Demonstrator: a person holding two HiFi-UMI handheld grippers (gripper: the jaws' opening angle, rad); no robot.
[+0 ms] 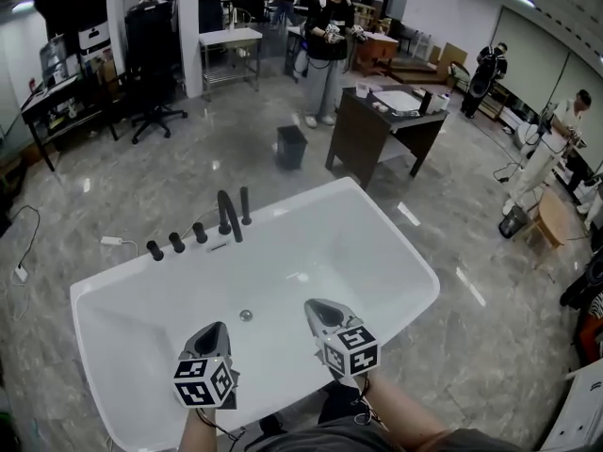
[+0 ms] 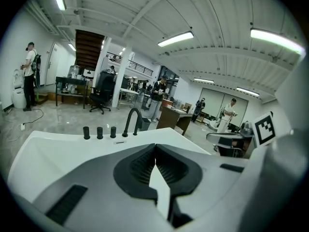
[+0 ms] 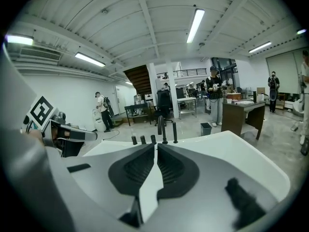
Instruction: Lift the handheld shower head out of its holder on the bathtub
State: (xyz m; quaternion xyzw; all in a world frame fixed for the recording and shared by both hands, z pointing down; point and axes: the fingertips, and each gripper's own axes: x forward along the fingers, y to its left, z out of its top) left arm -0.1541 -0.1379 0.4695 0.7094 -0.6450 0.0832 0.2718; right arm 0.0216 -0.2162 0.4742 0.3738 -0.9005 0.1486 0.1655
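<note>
With my left tool and right tool both clenched on nothing above the near side of the bathtub, which holds only its drain, I could knock the spout while reaching for the shower head standing upright just right of it on the far rim.

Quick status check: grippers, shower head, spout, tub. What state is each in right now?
left gripper: shut, empty, over the tub.
right gripper: shut, empty, over the tub.
handheld shower head: upright in its holder, untouched.
spout: no water running.
bathtub: no water visible.
</note>
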